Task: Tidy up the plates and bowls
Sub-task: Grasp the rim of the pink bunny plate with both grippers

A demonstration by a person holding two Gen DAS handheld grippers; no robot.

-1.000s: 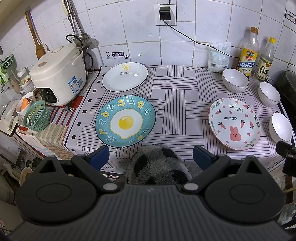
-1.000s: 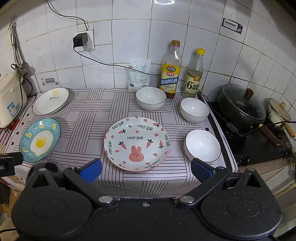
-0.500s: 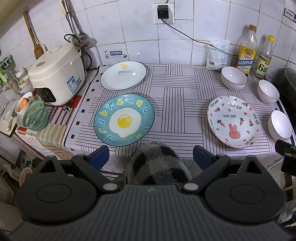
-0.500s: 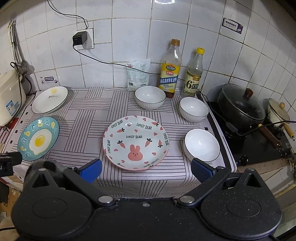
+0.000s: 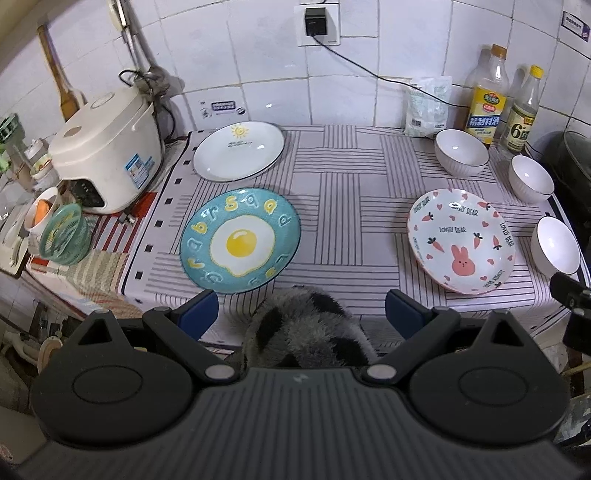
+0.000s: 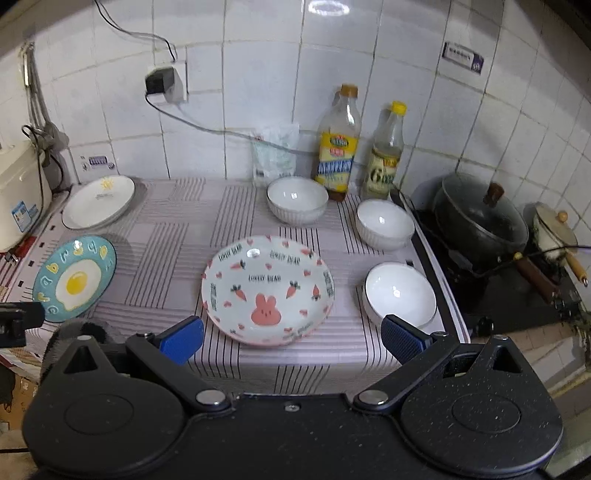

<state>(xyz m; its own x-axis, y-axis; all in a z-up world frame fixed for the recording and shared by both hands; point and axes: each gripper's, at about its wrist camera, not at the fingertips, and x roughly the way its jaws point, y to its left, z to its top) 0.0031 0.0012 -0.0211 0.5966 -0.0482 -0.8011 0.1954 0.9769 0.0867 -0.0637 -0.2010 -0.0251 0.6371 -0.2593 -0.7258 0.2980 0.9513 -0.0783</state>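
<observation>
Bench, striped cloth. 3 plates: egg plate front-left, sun plate behind it, bunny plate centre-right. 3 white bowls along the right, all mouth-up, well apart; round, no long axis. Left gripper and right gripper: fingers spread wide, empty, short of the bench. Advice: approach the rim low, pinch the edge, lift level.

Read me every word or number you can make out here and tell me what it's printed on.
"LOVELY BEAR", several times: on the rabbit plate.
"6": on the yellow-capped bottle; the rest of its label is too small.
Raised letters ring the fried-egg plate; no clear word.
Sun plate, taller bottle, rice cooker sticker, wall stickers: unreadable.
</observation>
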